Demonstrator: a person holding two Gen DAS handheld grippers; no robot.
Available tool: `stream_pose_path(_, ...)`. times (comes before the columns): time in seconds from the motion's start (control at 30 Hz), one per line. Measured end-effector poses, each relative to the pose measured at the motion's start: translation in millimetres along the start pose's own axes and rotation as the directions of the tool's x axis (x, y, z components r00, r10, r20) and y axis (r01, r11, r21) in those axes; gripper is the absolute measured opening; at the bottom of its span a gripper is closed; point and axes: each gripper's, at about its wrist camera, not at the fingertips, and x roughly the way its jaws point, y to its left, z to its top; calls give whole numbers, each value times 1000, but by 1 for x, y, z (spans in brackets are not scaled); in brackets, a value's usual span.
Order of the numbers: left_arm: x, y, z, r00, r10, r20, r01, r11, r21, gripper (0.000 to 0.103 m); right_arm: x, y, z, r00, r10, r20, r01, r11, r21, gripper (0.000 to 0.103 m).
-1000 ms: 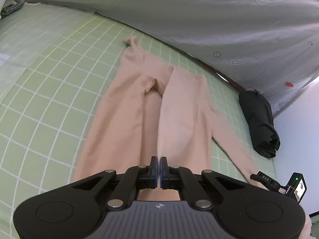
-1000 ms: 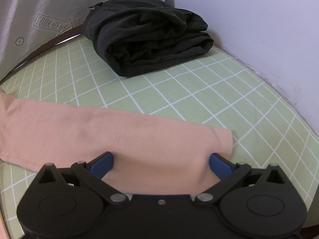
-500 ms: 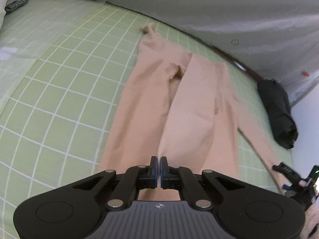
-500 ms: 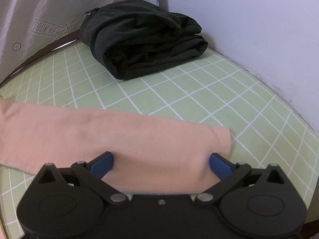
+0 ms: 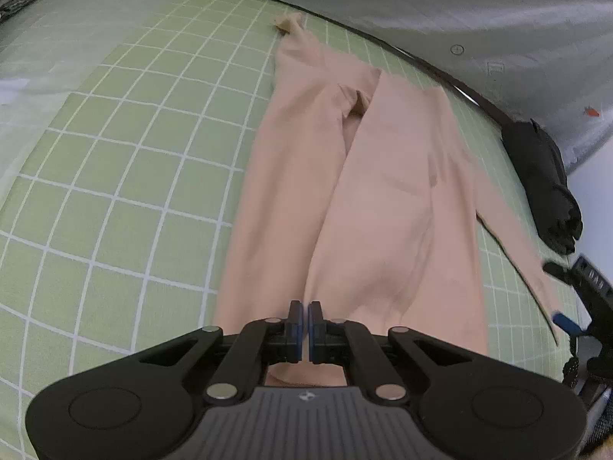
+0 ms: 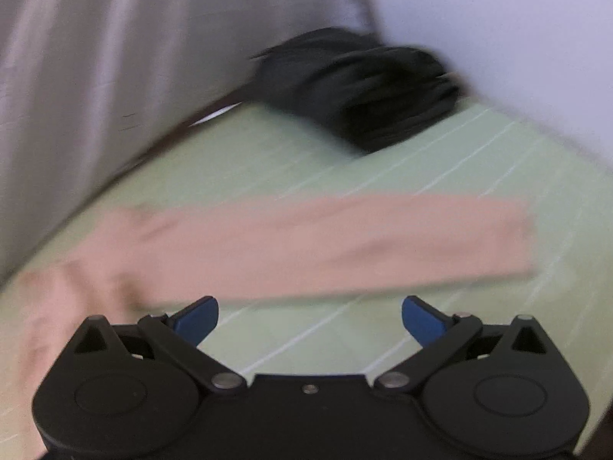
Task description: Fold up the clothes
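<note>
Left wrist view first: green checked sheet (image 5: 115,161) fills the left side of the frame, bare squares all the way up to the grey cover (image 5: 440,4) along the top. Centre frame, the peach top (image 5: 390,207) lies flat on the sheet, body running from the upper middle down to the bottom, one sleeve trailing off to the right. At the bottom centre the left gripper (image 5: 305,320) has its jaws pressed together right at the garment's near hem; whether cloth is pinched between them I can't make out. Far right, a folded black garment (image 5: 544,184) sits near the wall, and the right gripper (image 5: 574,306) pokes in at the edge.

Right wrist view, blurred: peach sleeve (image 6: 345,245) stretches across mid-frame, black bundle upper centre, and the right gripper's jaws stand wide apart below, with only bare sheet between them.
</note>
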Motion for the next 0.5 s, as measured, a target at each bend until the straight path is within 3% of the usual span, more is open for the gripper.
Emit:
stream_pose_path(0.17, -1, 4, -3, 999, -21, -24, 22, 999, 29, 3, -4, 64, -42, 977, 183, -106, -189, 981, -45, 92)
stream_pose_path(0.3, -3, 9, -6, 999, -36, -39, 38, 998, 44, 3, -3, 110, -77, 959, 213, -186, -245, 955, -170, 74)
stream_pose_path(0.43, -5, 14, -8, 997, -59, -48, 61, 997, 48, 3, -5, 133, -102, 935, 246, -257, -300, 933, -199, 59)
stream_pose_path(0.5, -5, 15, -8, 996, -71, -54, 74, 996, 53, 3, -9, 136, -110, 932, 246, -267, -302, 933, -197, 59)
